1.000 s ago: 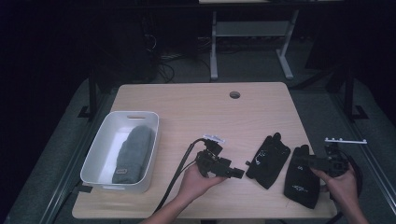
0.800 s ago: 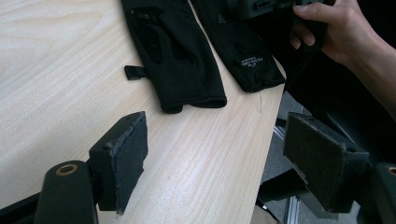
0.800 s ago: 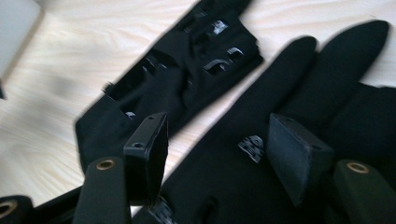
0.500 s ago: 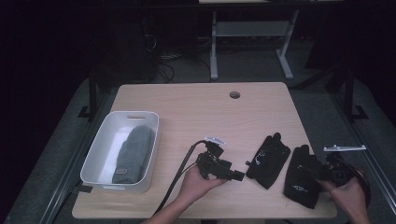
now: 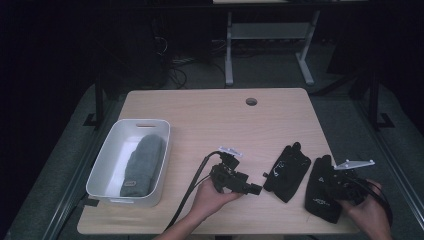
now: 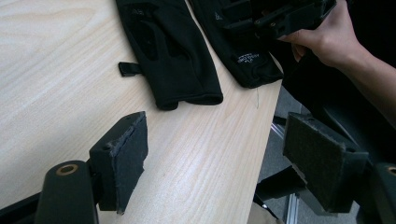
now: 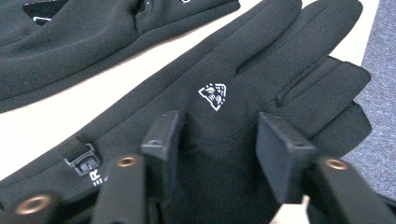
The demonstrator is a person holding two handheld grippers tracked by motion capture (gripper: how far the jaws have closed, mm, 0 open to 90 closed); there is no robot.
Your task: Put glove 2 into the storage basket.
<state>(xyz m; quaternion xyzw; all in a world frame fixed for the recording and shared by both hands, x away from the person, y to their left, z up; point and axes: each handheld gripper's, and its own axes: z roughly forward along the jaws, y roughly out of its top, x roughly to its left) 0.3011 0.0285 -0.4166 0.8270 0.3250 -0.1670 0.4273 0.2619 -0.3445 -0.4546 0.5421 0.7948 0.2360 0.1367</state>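
Right gripper (image 7: 217, 154) over right-hand black glove (image 7: 243, 93), jaws just closing, half-open astride palm fabric, not yet pinching. Soft, light, limp fleece; pinch mid-palm fold. Left gripper (image 6: 233, 163) wide open, empty.

Looking down along the right gripper (image 7: 215, 154) onto a black glove (image 7: 243, 93) with a white logo. Jaws just closing, standing either side of the glove's palm, just below the logo. Second glove (image 7: 93, 32) lying beyond it, slightly apart.
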